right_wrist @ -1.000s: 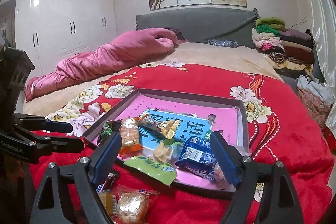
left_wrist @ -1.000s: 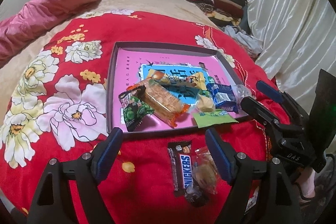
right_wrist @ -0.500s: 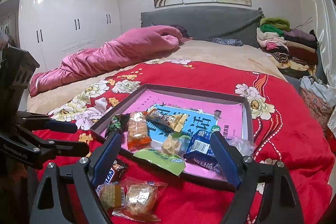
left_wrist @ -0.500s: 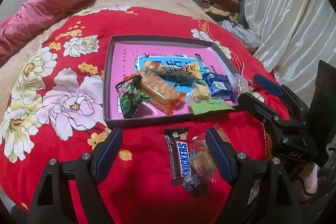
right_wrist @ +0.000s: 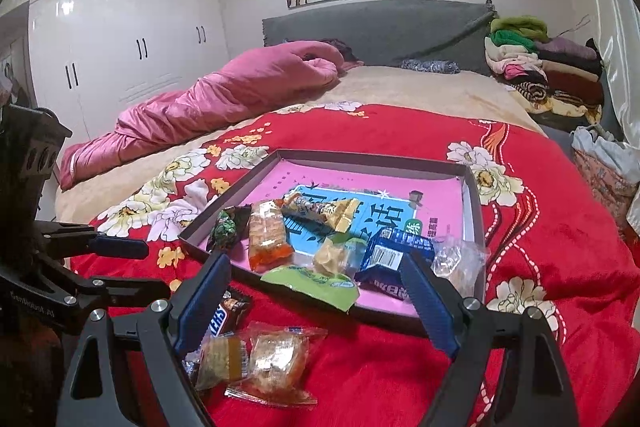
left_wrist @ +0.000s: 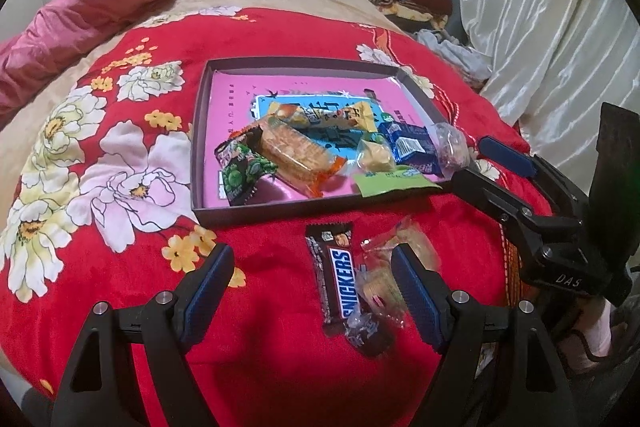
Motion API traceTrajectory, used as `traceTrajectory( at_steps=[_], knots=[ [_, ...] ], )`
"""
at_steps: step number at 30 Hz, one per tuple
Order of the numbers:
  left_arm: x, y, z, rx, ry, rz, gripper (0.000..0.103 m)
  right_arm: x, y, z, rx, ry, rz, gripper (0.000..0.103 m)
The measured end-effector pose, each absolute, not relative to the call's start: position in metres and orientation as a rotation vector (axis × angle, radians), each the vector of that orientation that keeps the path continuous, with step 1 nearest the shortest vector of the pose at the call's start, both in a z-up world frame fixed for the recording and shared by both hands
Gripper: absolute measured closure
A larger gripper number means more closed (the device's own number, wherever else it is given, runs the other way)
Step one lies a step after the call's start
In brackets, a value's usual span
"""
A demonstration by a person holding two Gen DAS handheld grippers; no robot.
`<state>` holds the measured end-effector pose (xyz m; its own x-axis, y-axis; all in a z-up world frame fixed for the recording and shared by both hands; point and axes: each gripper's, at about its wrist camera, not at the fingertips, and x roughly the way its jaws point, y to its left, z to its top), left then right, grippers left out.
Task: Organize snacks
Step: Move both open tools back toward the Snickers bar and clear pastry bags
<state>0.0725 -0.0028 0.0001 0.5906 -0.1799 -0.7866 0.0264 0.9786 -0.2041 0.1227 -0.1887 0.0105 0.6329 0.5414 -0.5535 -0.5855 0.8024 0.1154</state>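
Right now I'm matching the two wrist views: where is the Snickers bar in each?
Left wrist: Snickers bar lies lower centre on the red blanket, in front of the tray.
Right wrist: Snickers bar is lower left, partly hidden behind the gripper finger.
Shared landmark: the tray.

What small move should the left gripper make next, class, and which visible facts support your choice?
Probably lower the left gripper onto the Snickers bar and close on it. Its jaws are open and empty, the bar lies on the red blanket between the fingers, outside the box, where most snacks already sit. The right gripper is also open.
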Motion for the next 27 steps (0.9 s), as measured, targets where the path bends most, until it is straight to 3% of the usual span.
traceTrajectory(
  at_steps=[27],
  knots=[
    [0.045,-0.038,-0.04,-0.093,1.057,-0.217,0.021,0.114,-0.187,-0.018,-0.104,0.788,0.611,0.016]
  ],
)
